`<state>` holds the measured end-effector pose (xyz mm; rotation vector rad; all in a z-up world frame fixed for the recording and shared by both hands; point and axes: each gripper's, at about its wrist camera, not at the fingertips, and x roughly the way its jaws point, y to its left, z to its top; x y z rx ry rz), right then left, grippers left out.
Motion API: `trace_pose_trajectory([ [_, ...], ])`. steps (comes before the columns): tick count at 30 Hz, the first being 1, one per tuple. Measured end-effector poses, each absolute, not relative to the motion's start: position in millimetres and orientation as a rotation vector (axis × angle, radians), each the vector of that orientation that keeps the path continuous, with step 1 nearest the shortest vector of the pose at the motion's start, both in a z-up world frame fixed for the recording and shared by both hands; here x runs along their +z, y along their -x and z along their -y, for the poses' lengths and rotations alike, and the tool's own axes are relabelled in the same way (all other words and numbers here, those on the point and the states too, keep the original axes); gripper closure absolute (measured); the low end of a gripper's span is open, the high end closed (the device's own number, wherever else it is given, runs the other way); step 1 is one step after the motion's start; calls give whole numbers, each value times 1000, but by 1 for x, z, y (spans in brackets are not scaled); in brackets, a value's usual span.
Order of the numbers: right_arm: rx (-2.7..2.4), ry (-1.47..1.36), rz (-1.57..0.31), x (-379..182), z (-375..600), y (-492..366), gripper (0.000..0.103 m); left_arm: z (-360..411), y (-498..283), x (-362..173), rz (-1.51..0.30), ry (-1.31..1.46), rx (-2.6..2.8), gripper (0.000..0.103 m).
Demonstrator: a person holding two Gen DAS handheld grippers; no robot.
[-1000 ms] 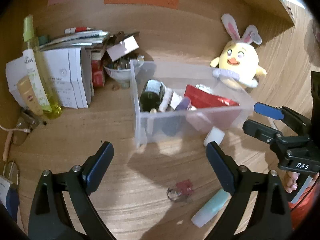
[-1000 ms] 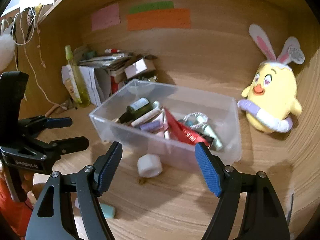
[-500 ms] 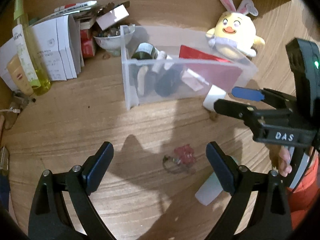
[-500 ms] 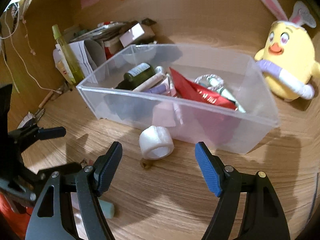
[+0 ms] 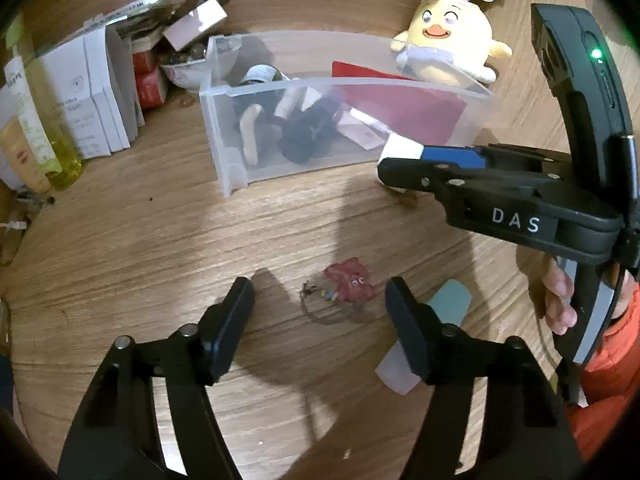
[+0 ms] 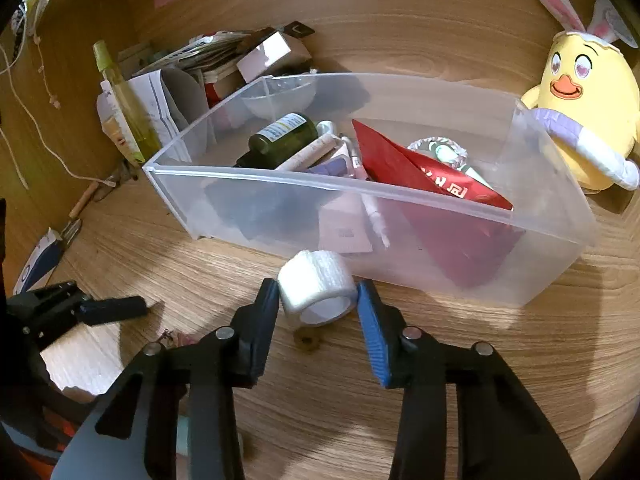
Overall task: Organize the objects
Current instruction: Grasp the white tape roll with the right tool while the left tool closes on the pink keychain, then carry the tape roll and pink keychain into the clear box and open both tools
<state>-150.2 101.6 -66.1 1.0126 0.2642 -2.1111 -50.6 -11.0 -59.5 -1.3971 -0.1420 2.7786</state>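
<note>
Left wrist view: left gripper hangs spread and empty over the surface, straddling a small red charm on a ring, with a pale teal tube partly behind its right finger; the right gripper crosses from the right and hides most of the tape roll by the clear bin. Right wrist view: right gripper has its fingers against both sides of the white tape roll, which sits just outside the bin's near wall; whether it bears weight yet I cannot tell. Judged step: grasping the roll; next calls for a lift clear over that wall and release among the bottle and red packet
</note>
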Motion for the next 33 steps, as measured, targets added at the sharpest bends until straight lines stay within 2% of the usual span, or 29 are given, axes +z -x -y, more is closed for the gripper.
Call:
trace_pose_trajectory([
  [3,-2122,-985,-274,-63,-102,147,67,13,50,-59,155,1382,2792,53],
  [5,-2127,-966,-273,-60,-103,146,67,15,50,-59,162,1376,2790,66],
  [11,-2132,-934,-240,-50,-109,141,67,12,49,-58,159,1359,2764,89],
  [15,-2150,-913,-215,-41,-119,138,67,10,49,-56,149,1347,2783,93],
  [17,-2162,-901,-206,-37,-124,137,67,13,50,-53,166,1332,2793,98],
  [26,-2208,-850,-165,-18,-149,137,67,16,50,-38,172,1288,2807,98],
  [27,-2210,-847,-161,-17,-151,137,67,14,51,-38,162,1291,2801,97],
  [31,-2219,-829,-138,-11,-160,138,67,5,54,-43,86,1321,2793,80],
  [33,-2226,-819,-135,-8,-163,139,67,3,58,-48,68,1345,2776,78],
])
